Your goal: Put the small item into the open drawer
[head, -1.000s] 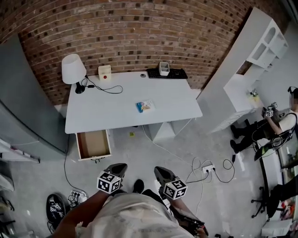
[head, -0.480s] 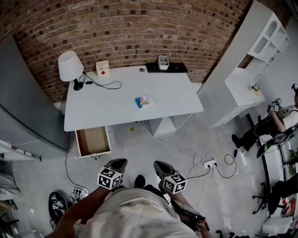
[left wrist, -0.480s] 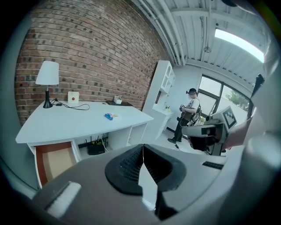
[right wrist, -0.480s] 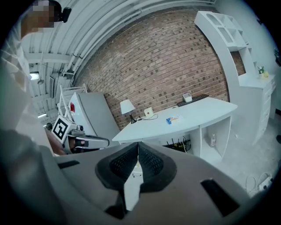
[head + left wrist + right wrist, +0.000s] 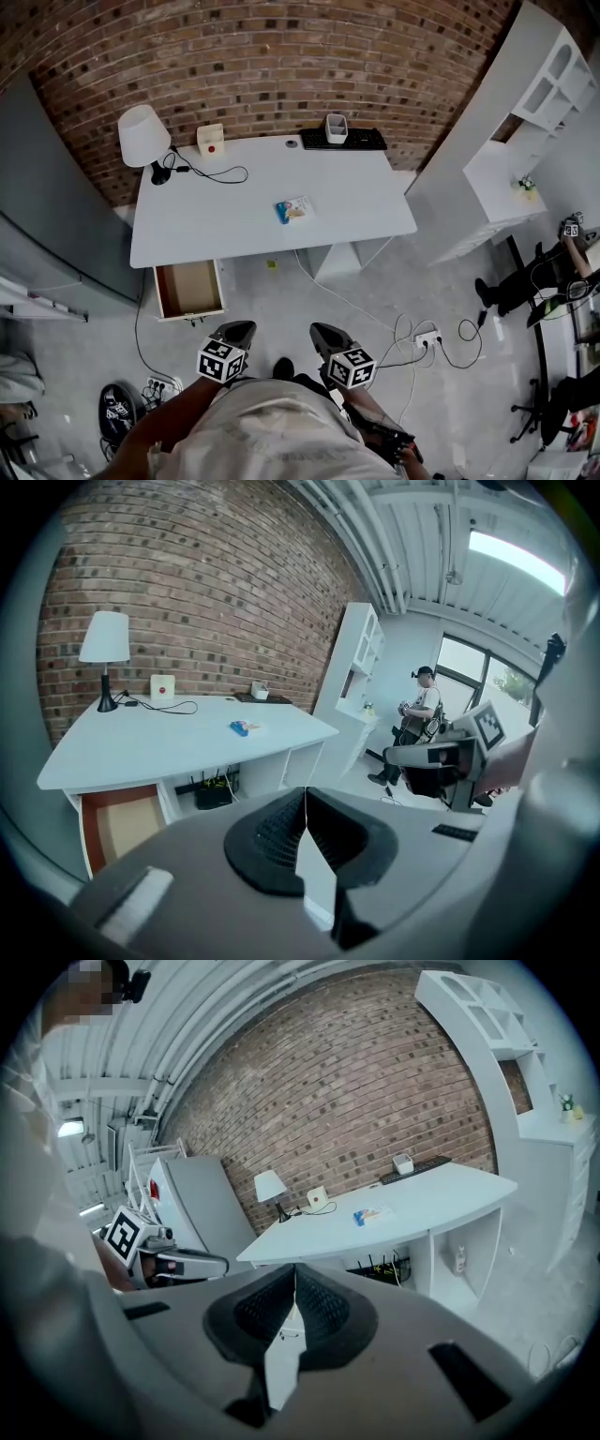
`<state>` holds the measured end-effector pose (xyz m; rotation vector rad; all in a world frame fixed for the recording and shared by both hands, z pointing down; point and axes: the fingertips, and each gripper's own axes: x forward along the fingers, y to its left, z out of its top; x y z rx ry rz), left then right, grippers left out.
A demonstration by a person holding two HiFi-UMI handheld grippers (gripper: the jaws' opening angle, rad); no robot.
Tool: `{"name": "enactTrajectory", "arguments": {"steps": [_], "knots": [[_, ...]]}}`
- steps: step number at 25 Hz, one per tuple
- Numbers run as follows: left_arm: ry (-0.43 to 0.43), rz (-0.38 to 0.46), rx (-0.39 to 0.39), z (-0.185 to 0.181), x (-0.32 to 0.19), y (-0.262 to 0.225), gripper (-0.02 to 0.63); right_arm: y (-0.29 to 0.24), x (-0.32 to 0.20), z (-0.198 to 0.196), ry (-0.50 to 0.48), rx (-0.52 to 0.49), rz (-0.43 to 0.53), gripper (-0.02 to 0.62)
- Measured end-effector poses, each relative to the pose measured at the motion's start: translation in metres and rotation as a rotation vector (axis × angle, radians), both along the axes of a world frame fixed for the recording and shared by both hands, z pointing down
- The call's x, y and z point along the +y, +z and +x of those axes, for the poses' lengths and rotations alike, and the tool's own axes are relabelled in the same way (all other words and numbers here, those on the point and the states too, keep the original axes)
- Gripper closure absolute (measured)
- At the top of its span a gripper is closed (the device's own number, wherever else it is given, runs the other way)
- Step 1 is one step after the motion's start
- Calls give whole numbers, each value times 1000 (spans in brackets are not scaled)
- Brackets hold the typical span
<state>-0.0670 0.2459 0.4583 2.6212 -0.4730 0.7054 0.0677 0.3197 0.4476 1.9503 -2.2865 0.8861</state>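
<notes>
Change since before: both grippers keep their place at the bottom of the head view. The desk (image 5: 272, 202) and the white shelf unit (image 5: 525, 112) now sit a little more to the right, and the seated person (image 5: 562, 267) is closer to the right edge.
Left gripper (image 5: 236, 333): grey plastic body with a black-and-white marker cube. Its black ribbed pads (image 5: 281, 832) are pressed together, with nothing between them.
Right gripper (image 5: 323, 335): same build. Its jaws are also pressed together and hold nothing.
Small item: a flat packet (image 5: 294, 209), blue at one end and white at the other. It lies near the middle of the desk top.
Packet and tongs: the packet is well apart from both grippers, far ahead across the floor, about on the line between them. Neither gripper touches it.
Open drawer (image 5: 187, 289): a rectangular box with white walls and a brown, wood-like bottom. It is pulled out under the left end of the desk, ahead of the left gripper and nearer to it than the packet is.
Desk surface: smooth, matt white.
On the desk, at the back: a lamp (image 5: 142, 136) with a white cone shade and a dark foot, a thin black cable (image 5: 211, 173), a small white box (image 5: 211, 139) with a red dot, and a black keyboard (image 5: 354, 140) with a white cup (image 5: 337, 127) on it.
Wall (image 5: 262, 66): rough red-brown brick.
Floor (image 5: 281, 300): pale grey, with white cords and a power strip (image 5: 427, 337).
</notes>
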Motion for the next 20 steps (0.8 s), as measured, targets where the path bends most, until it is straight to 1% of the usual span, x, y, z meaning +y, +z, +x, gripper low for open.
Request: {"name": "enactTrajectory", "arguments": {"steps": [9,14,20], "knots": [[-19,31,-18,36,-16,-2,598,6,-22,41,-19,-5,10,589],[-24,34,-24,52,-15,-1,598,6,-21,57,-22,-12,5,589],[-41,27,-22,56,-24,0,598,12,-25,66,-18,-14,-21,589]]}}
